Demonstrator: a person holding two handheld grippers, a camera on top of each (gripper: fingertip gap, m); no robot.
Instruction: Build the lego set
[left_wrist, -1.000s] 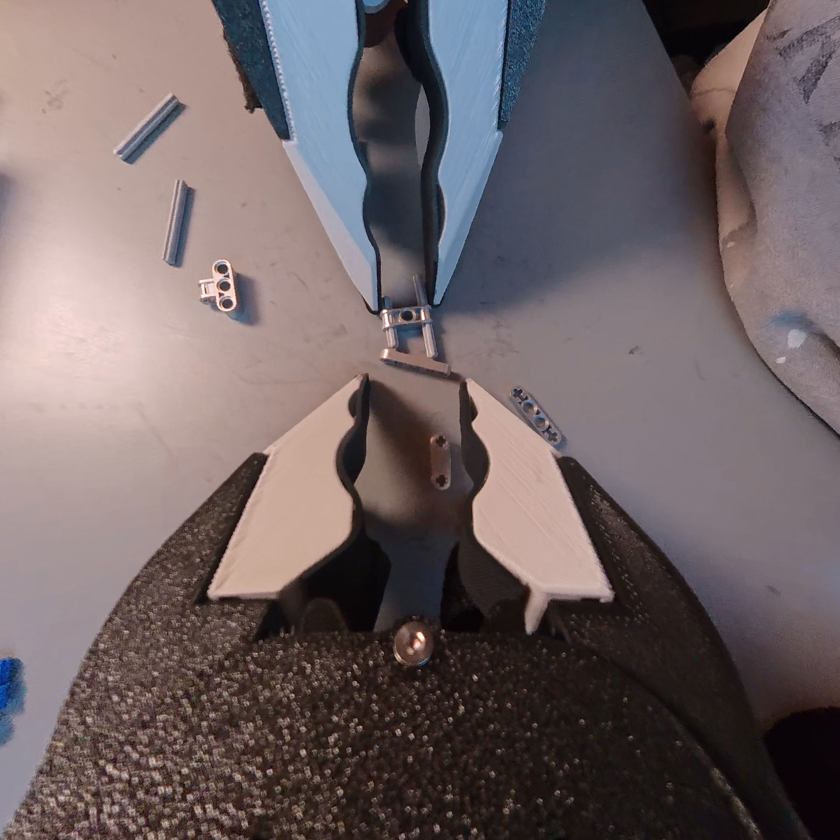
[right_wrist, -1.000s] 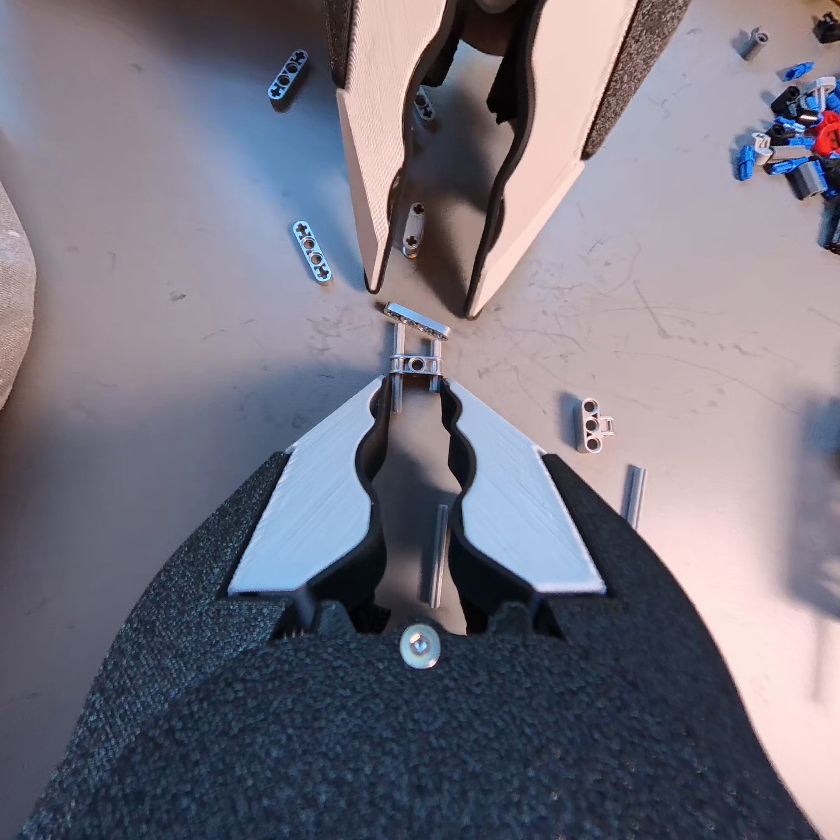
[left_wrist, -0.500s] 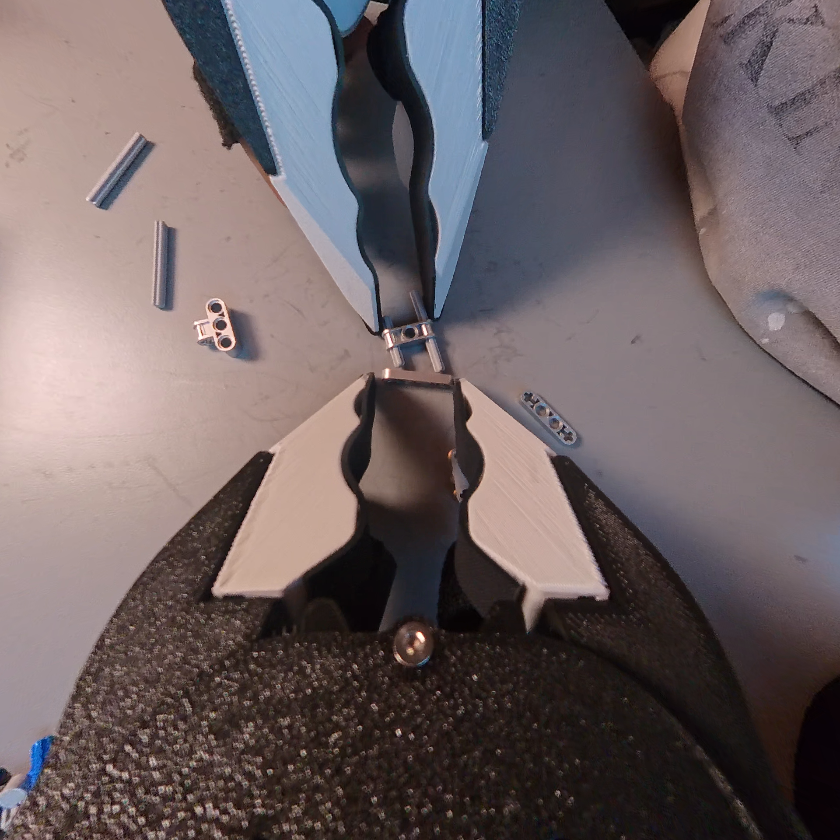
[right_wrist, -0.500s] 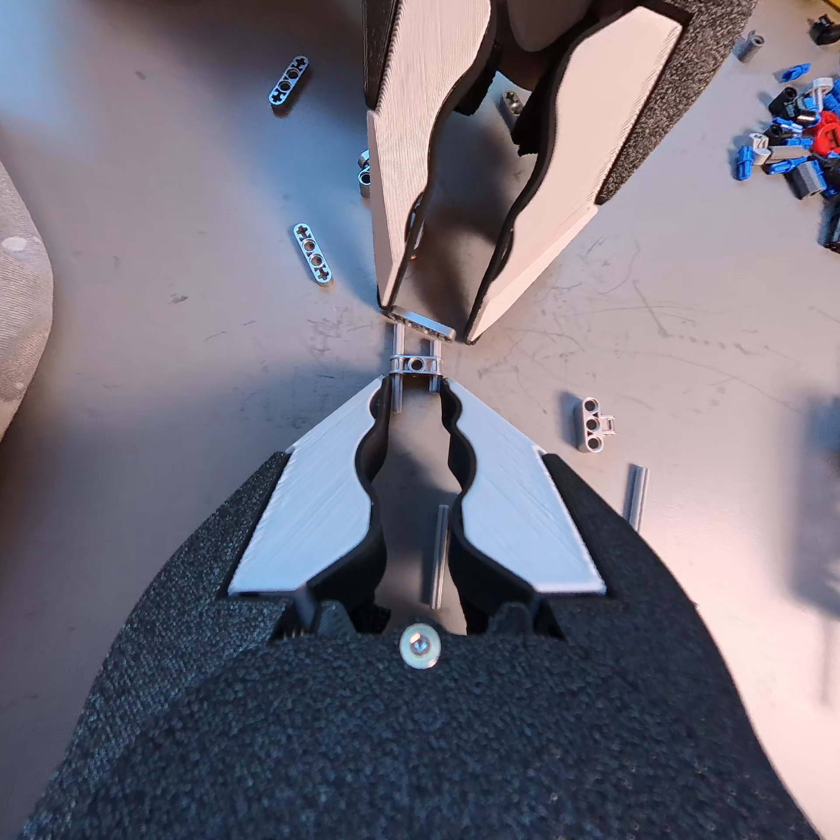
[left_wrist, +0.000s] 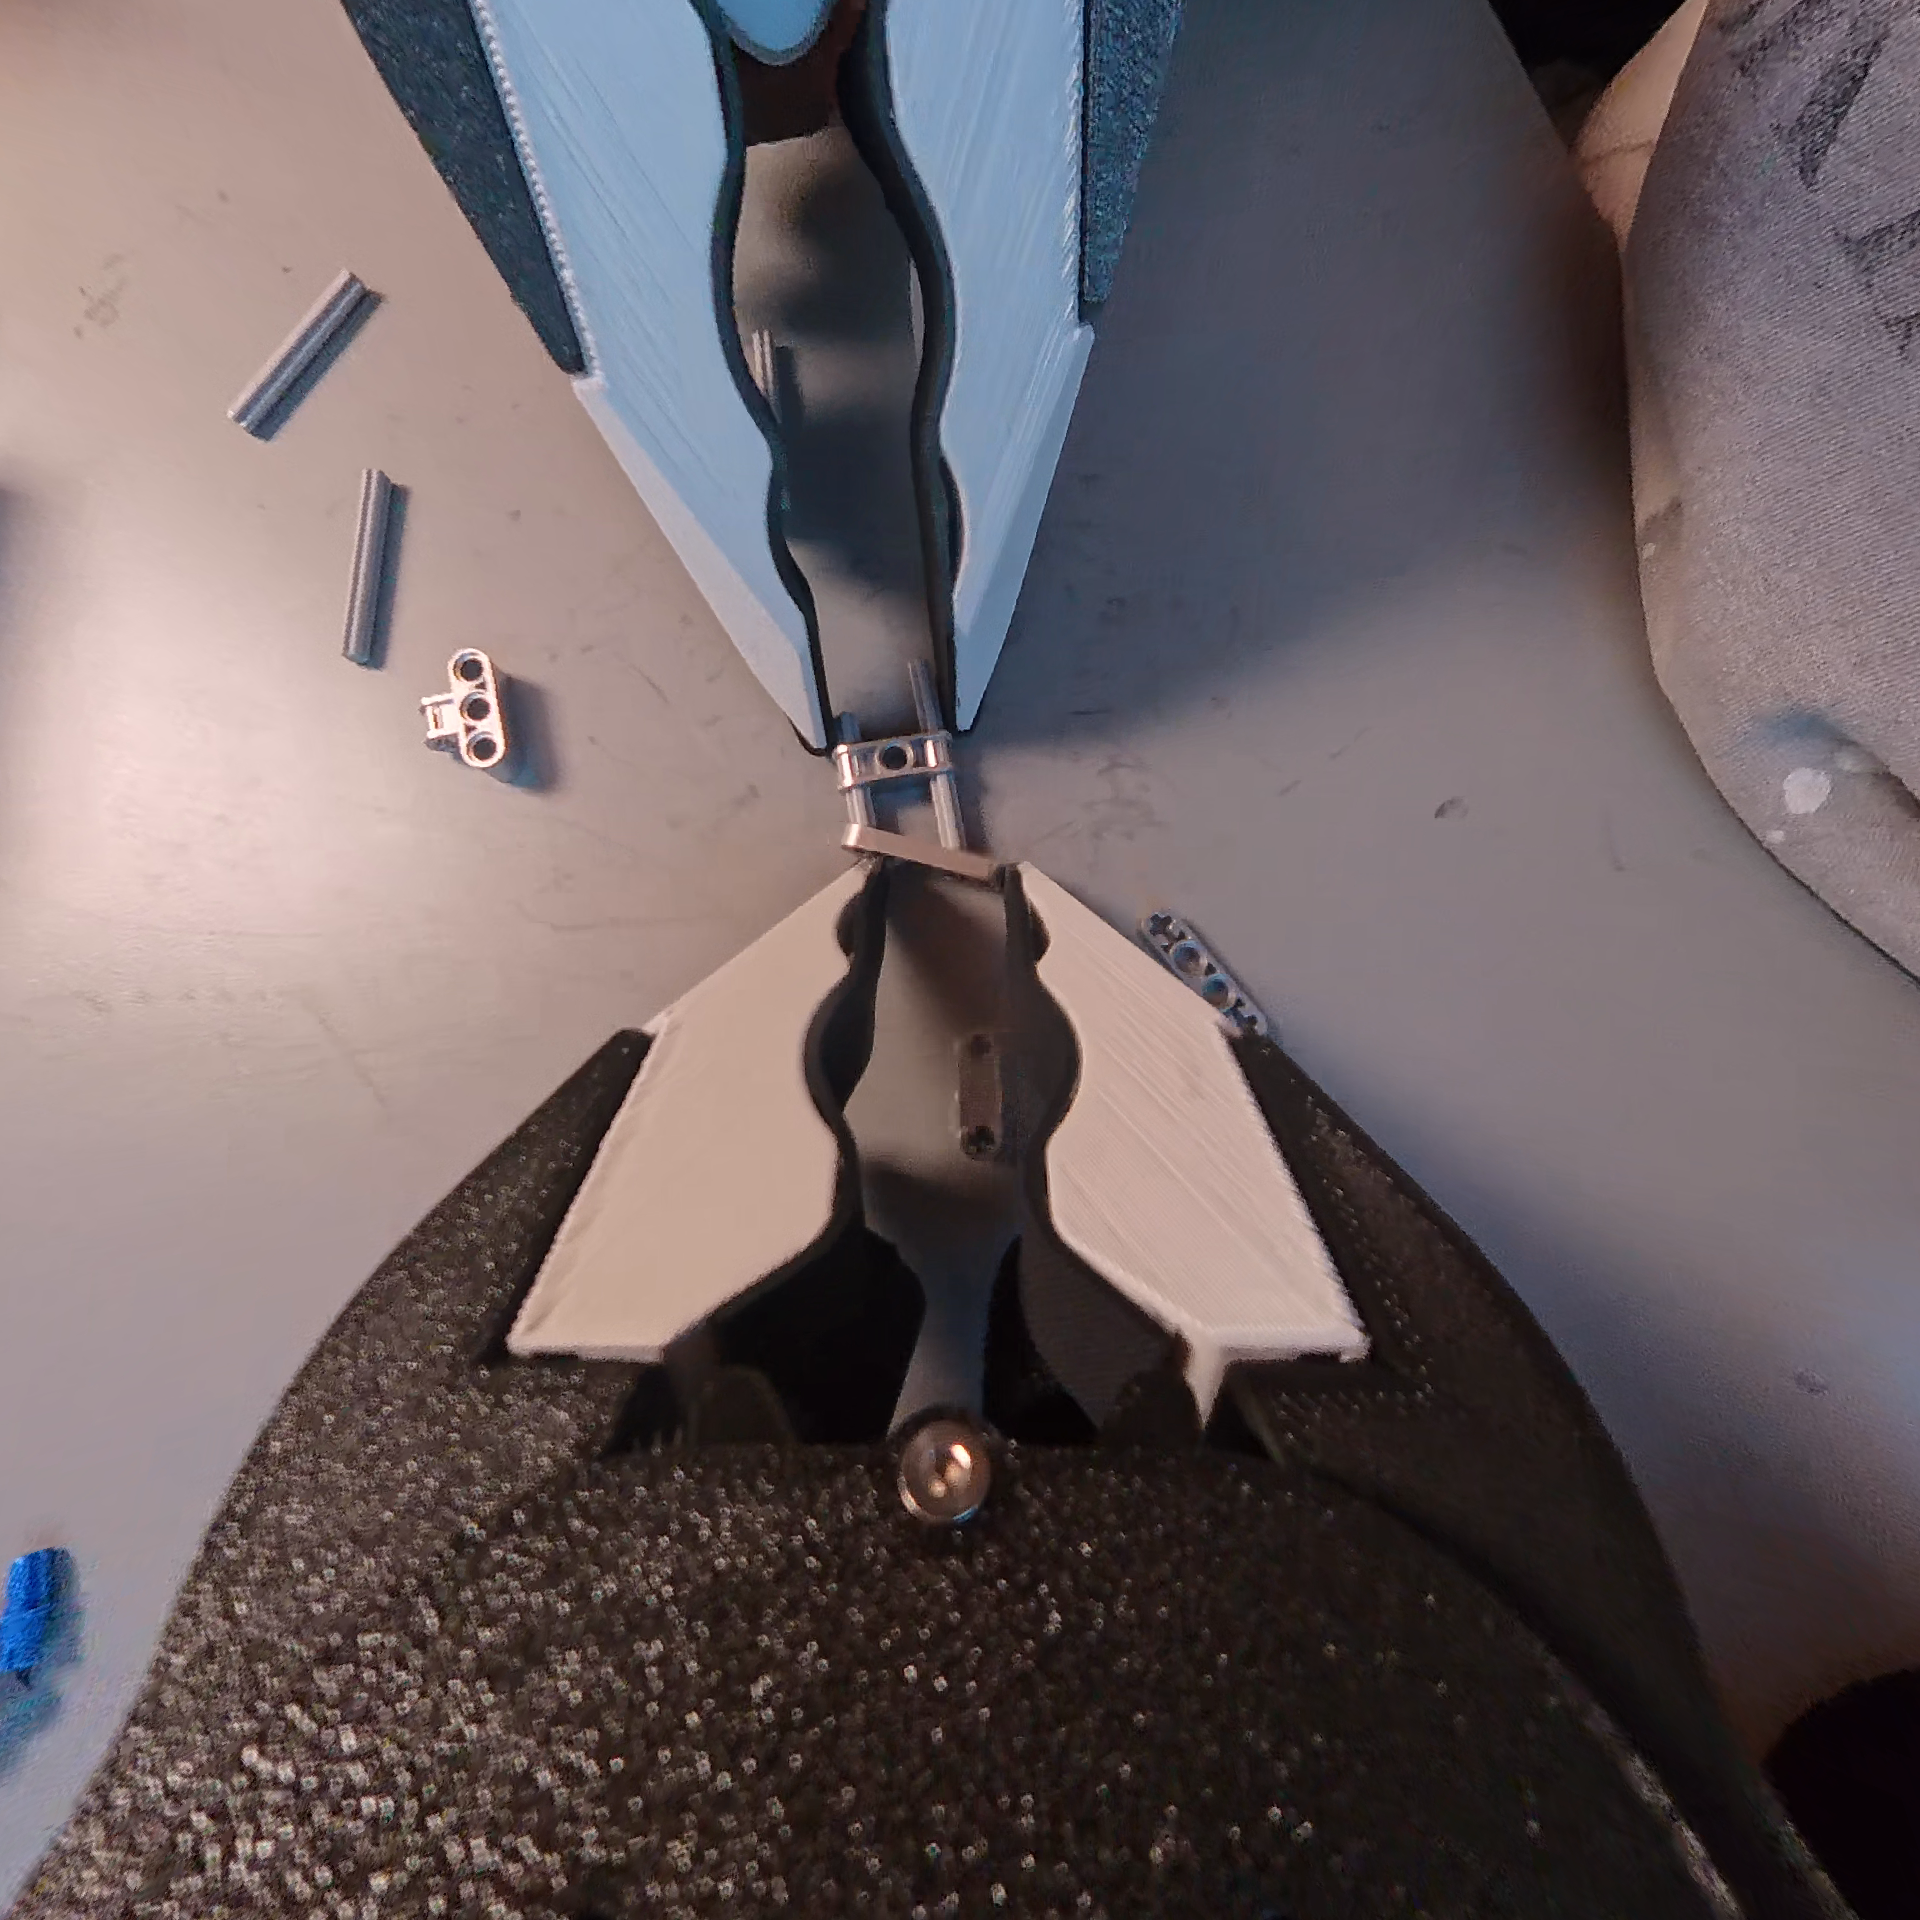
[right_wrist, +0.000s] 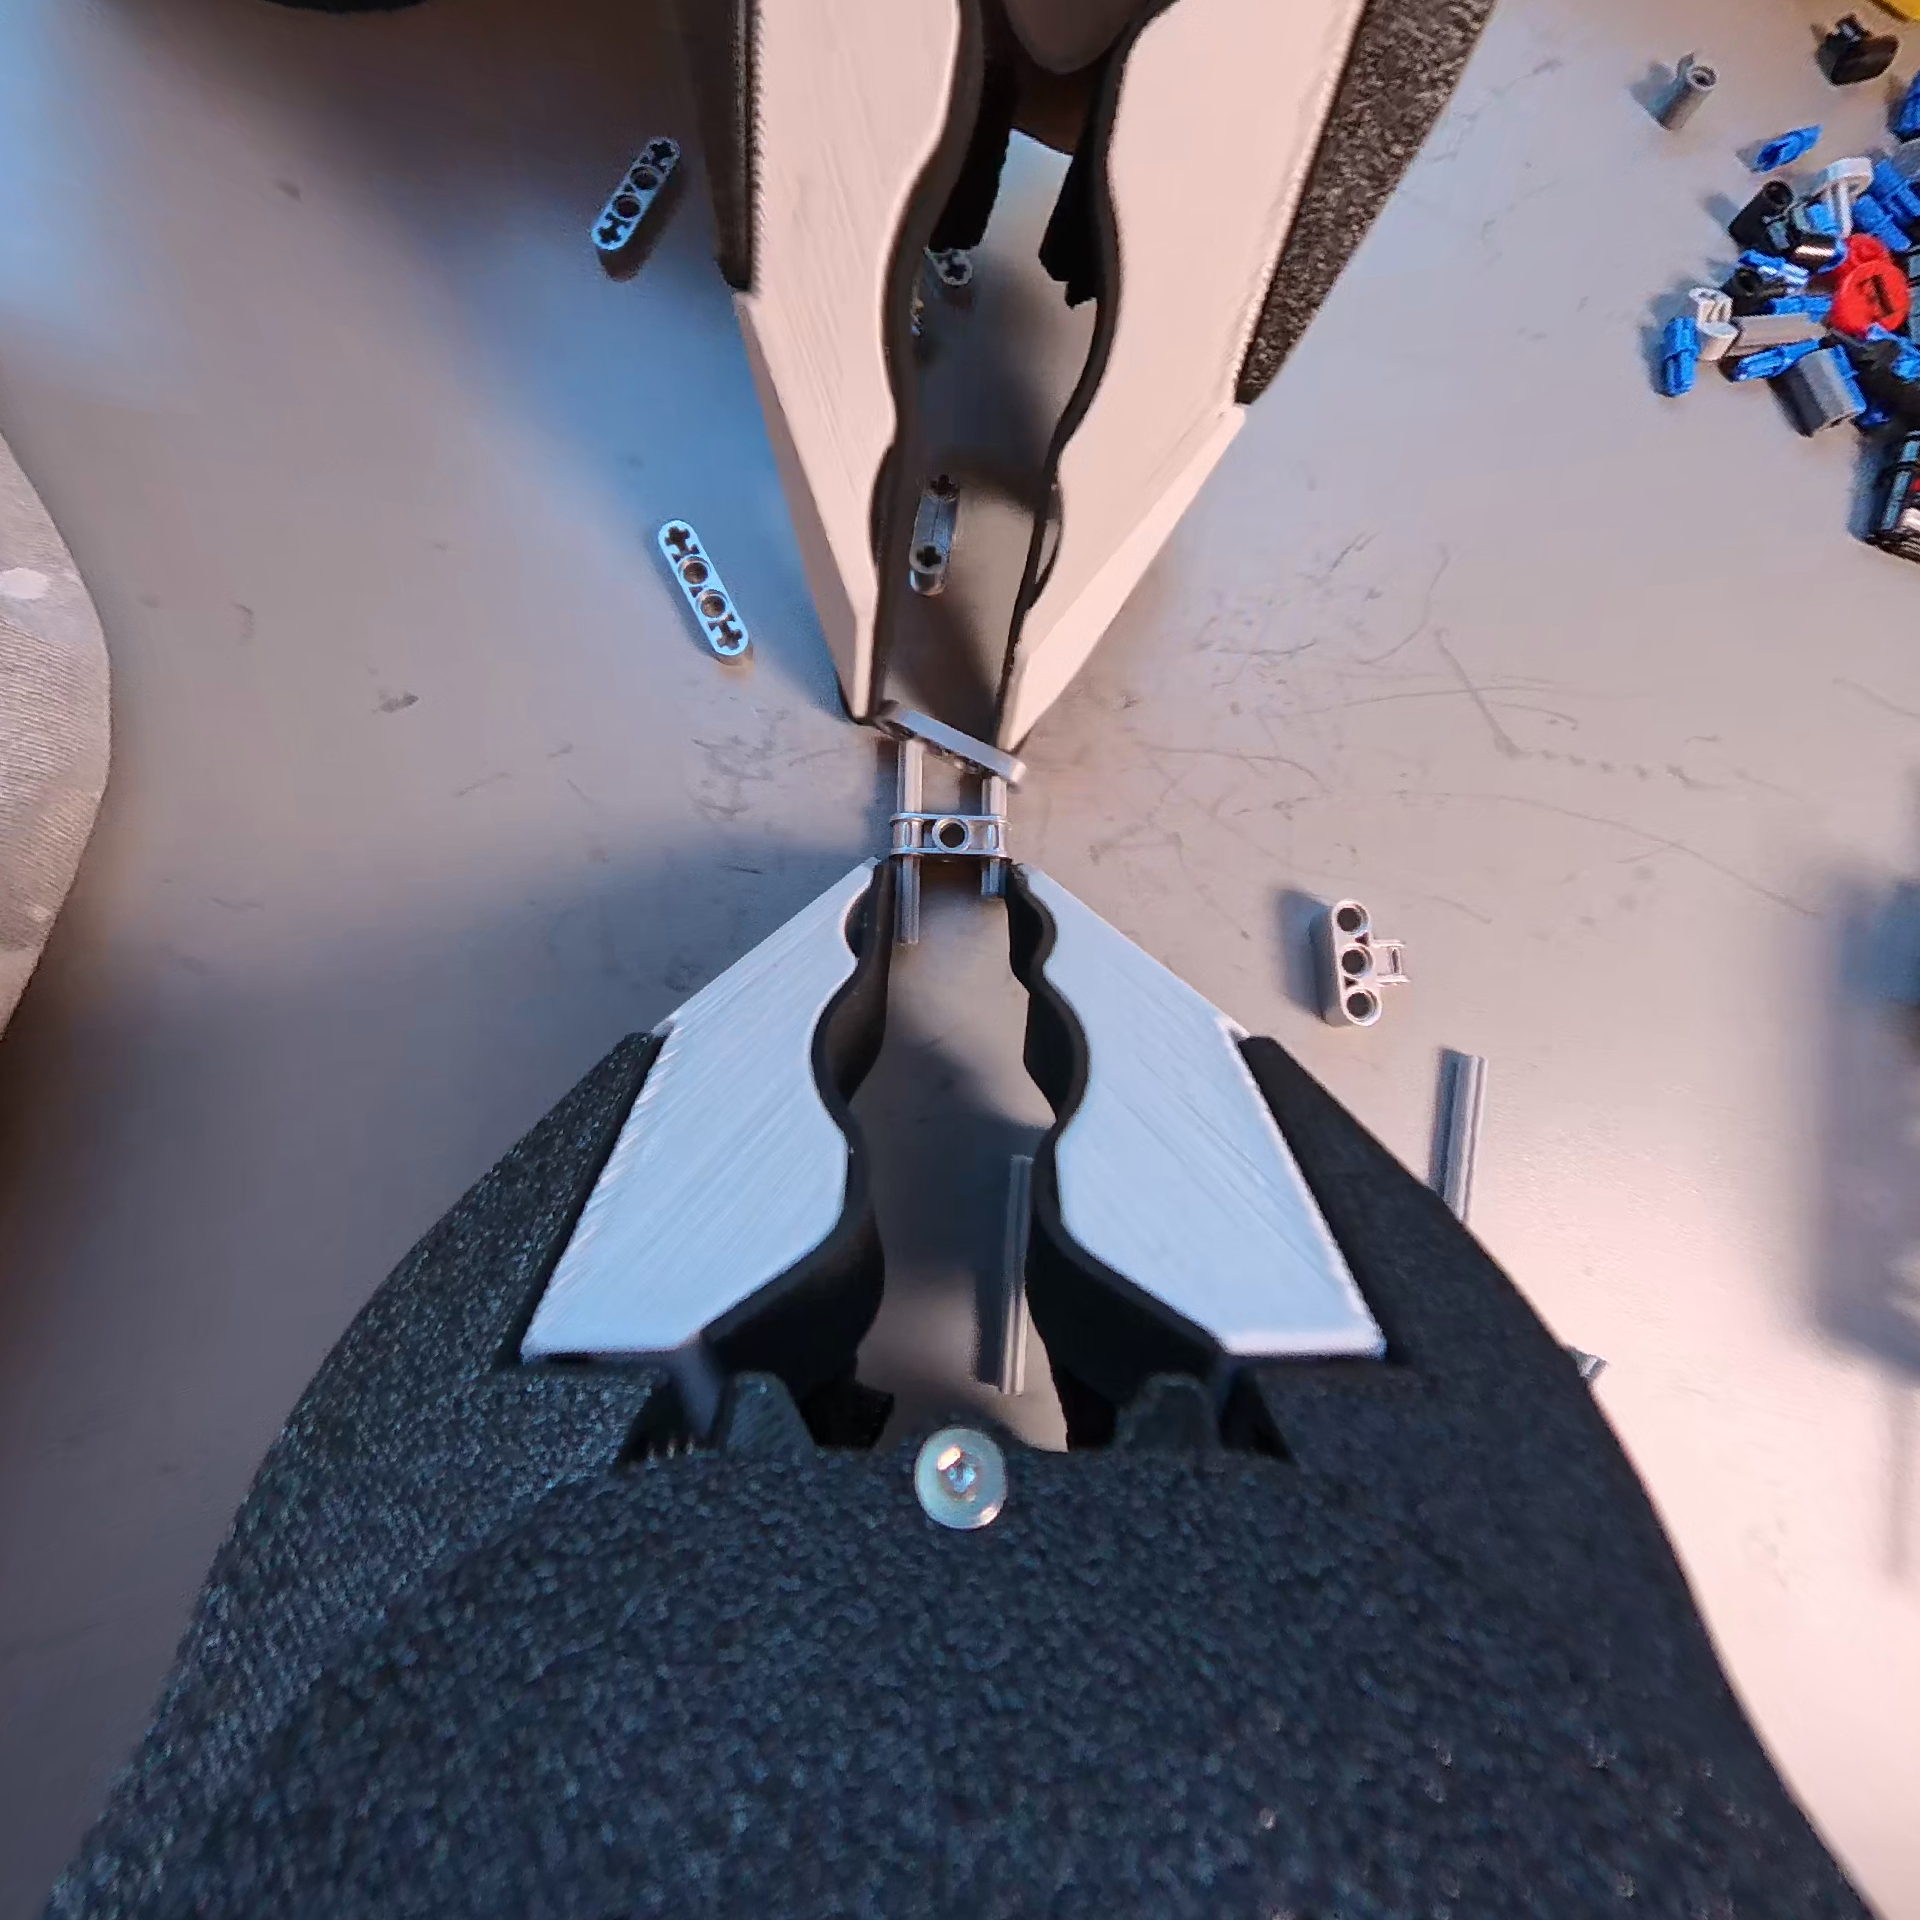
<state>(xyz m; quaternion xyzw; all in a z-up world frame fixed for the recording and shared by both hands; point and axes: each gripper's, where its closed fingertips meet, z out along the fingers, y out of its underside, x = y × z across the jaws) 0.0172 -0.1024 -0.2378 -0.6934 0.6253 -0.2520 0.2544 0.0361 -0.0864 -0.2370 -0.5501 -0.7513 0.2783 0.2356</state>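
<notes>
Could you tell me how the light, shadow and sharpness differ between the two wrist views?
Left wrist view: cool, dim light; the opposite gripper casts a dark shadow on the table; the blue piece at the edge is blurred, the small assembly sharp. Right wrist view: warmer, pinkish light with glare on the table's right side, scratches showing; the pile of parts is fairly sharp and the edges bend from wide-angle distortion.

Both wrist views are dim and unevenly lit. The grey tabletop (left_wrist: 260, 935) shows a soft pale sheen at left, while the tabletop in the right wrist view turns warm pinkish on its right side and cool blue at upper left. Dark soft shadows pool between the fingers (left_wrist: 717, 1132). Wide-angle bending stretches the edges; the blue piece (left_wrist: 36, 1621) at the border is blurred, and near foam looks slightly smeared.
</notes>
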